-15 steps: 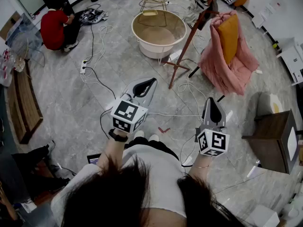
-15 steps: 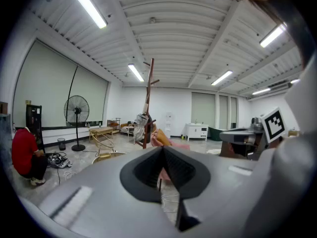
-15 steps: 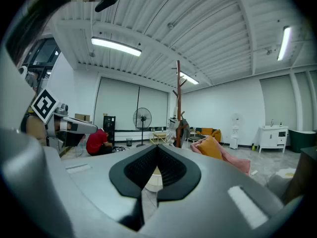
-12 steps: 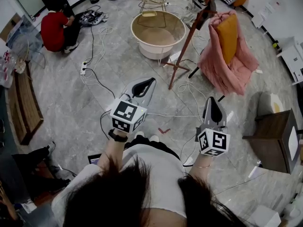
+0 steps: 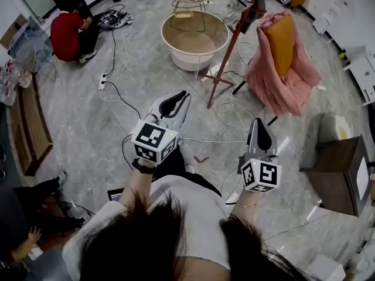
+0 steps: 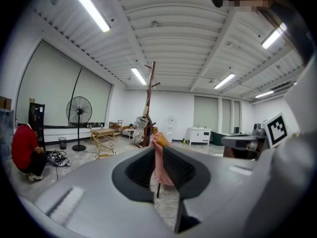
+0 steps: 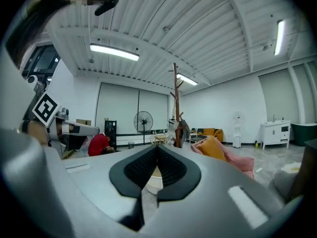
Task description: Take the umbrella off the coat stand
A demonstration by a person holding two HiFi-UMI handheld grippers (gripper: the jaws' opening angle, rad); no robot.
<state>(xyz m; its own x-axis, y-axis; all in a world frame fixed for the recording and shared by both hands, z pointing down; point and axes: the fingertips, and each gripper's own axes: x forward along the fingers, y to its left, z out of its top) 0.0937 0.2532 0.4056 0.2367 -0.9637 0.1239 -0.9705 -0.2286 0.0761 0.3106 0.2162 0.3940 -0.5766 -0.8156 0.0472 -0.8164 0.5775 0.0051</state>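
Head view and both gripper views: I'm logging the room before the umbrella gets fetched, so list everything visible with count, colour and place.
coat stand: one, red-brown wood, ahead on the floor
umbrella: one, dark, hanging high on the stand
tub: one, beige inside, white outside, left of the stand
blanket: one, pink, draped over a seat right of the stand
cushion: one, orange, on that seat
person: one, red top, crouched far left
cables: several, black and white, across the floor
bench: one, wooden, left edge
cabinet: one, dark wood, right edge
fan: one, black, by the far wall
left tool: one, grey, shut, empty
right tool: one, grey, shut, empty
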